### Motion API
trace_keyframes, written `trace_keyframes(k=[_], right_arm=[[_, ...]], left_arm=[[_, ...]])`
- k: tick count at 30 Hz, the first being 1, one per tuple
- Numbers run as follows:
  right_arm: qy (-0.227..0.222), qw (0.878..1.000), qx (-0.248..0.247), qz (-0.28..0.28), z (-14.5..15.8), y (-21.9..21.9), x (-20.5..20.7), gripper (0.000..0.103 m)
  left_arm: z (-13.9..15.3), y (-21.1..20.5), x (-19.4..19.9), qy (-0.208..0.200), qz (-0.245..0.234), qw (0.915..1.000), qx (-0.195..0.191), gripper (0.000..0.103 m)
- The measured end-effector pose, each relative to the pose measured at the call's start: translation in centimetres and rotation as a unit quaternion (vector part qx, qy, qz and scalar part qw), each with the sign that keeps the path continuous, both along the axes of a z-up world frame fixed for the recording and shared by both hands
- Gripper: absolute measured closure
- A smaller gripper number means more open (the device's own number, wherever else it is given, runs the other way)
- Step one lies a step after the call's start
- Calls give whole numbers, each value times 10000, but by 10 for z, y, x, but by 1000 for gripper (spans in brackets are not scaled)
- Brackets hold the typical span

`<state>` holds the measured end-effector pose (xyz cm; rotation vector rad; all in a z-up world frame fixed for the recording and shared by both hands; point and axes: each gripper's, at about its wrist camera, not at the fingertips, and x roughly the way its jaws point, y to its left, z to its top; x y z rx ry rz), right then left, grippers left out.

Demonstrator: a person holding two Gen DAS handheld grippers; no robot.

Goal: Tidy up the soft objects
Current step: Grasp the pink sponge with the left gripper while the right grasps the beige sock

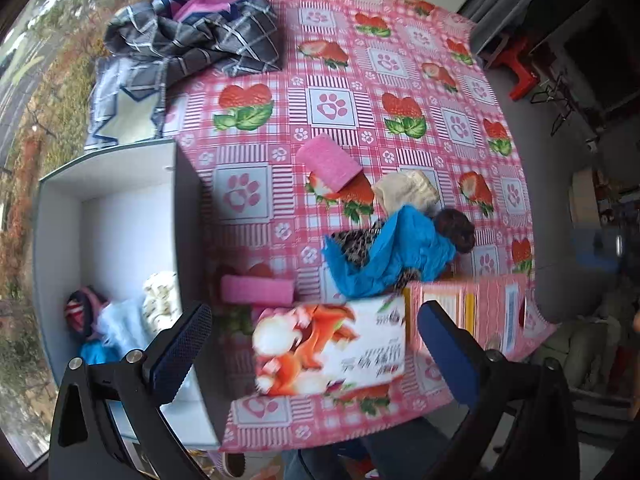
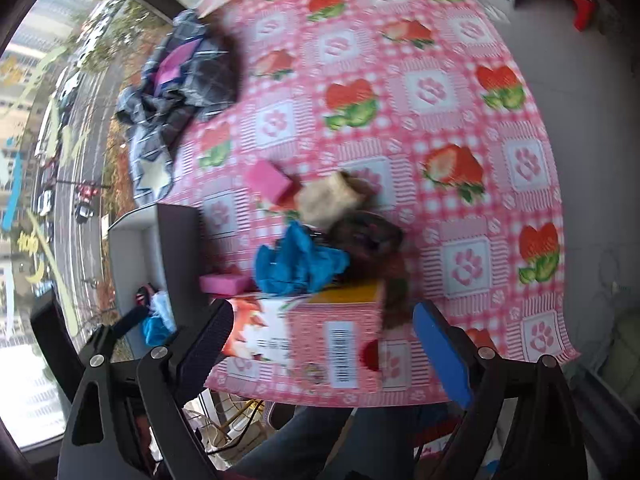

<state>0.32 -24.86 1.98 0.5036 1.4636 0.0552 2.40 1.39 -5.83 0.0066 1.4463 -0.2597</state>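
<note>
Blue cloth (image 1: pixel 394 248) near table edge (image 1: pixel 340 436).

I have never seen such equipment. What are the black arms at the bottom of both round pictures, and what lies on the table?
They are two hand-held grippers; a person carries one in each hand, each with a wide-angle camera looking along its fingers. One picture is from the left gripper, the other from the right gripper. Both are open and hold nothing. On the pink strawberry-patterned tablecloth lie two pink sponges, a crumpled blue cloth, a beige cloth, a printed cardboard box and a dark checked fabric. The white bin at the left contains some soft items.
</note>
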Motion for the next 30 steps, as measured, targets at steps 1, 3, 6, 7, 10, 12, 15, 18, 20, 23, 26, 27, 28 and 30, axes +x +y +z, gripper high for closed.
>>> trace_keyframes(k=[1,3,6,7,10,12,15,18,20,23,26,27,28,30], right_arm=[[48,10000,10,-35,-6,-6,0,11],[141,9999,8,-72,-17,-17,-1,11],[260,9996,10,-88,-32,-28,2,11],[304,9995,28,-85,-38,-32,4,11],[439,9990,47,-60,-55,-41,10,11],[523,9986,79,-13,-65,-44,15,11],[592,9981,96,121,-79,-44,23,11],[640,9973,80,357,-91,-41,30,11],[667,9965,67,504,-98,-37,34,11],[692,9954,103,659,-105,-34,40,11],[673,9943,99,821,-110,-30,47,11],[658,9941,91,858,-111,-28,49,11],[633,9937,86,916,-112,-26,53,11],[611,9927,94,1032,-116,-21,64,11]], left_arm=[[-4,-3,7,56,65,10000,3,0],[-13,-8,24,194,242,9995,-11,0],[-27,-16,51,371,491,9981,25,0],[-33,-20,61,430,564,9975,38,0],[-50,-30,85,621,738,9953,51,0],[-64,-36,100,703,875,9936,121,0],[-84,-40,115,835,1079,9904,217,0],[-109,-44,129,1039,1341,9850,319,0],[-119,-47,134,1105,1428,9829,355,0],[-135,-52,141,1157,1495,9808,489,0],[-145,-55,146,1184,1523,9792,633,0],[-148,-55,147,1188,1545,9783,706,0],[-151,-54,148,1180,1582,9771,800,1],[-155,-52,149,1196,1598,9763,831,6]])
